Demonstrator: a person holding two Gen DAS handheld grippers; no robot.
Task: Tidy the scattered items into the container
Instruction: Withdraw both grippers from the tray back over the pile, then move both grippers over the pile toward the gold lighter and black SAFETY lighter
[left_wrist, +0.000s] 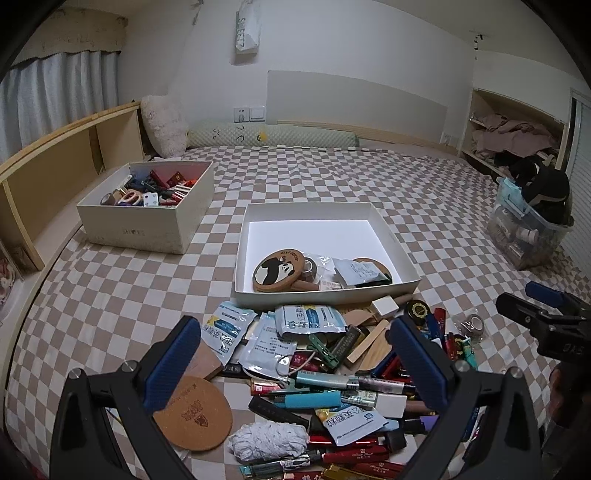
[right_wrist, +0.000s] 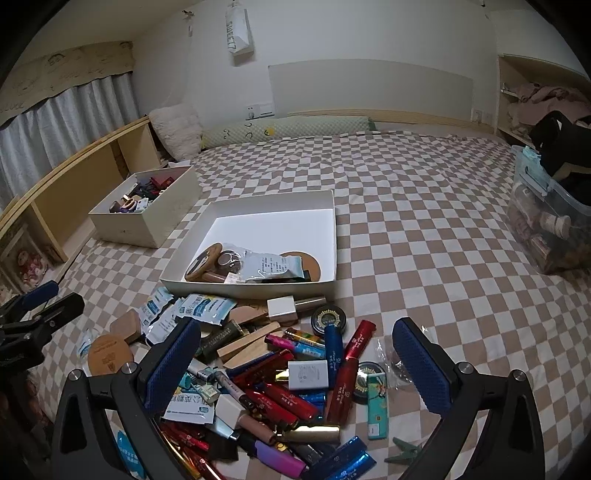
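Observation:
A heap of small items (left_wrist: 332, 369) (right_wrist: 280, 373) lies on the checkered bed: sachets, lighters, tubes, wooden blocks, cork coasters. Behind it a shallow white tray (left_wrist: 391, 236) (right_wrist: 334, 236) holds a panda coaster (left_wrist: 279, 275), a sachet and a tape roll. My left gripper (left_wrist: 295, 362) hovers open over the heap's left part, nothing between its blue pads. My right gripper (right_wrist: 295, 363) hangs open over the heap's right part, also holding nothing. Each gripper shows at the edge of the other's view, the right gripper (left_wrist: 535, 314) and the left gripper (right_wrist: 37, 306).
A deeper cream box (left_wrist: 147, 229) (right_wrist: 147, 225) full of scissors and stationery stands at the left. A clear plastic bin (left_wrist: 528, 229) (right_wrist: 546, 221) sits at the right bed edge. Wooden shelves line the left side, pillows (left_wrist: 164, 125) lie at the headboard.

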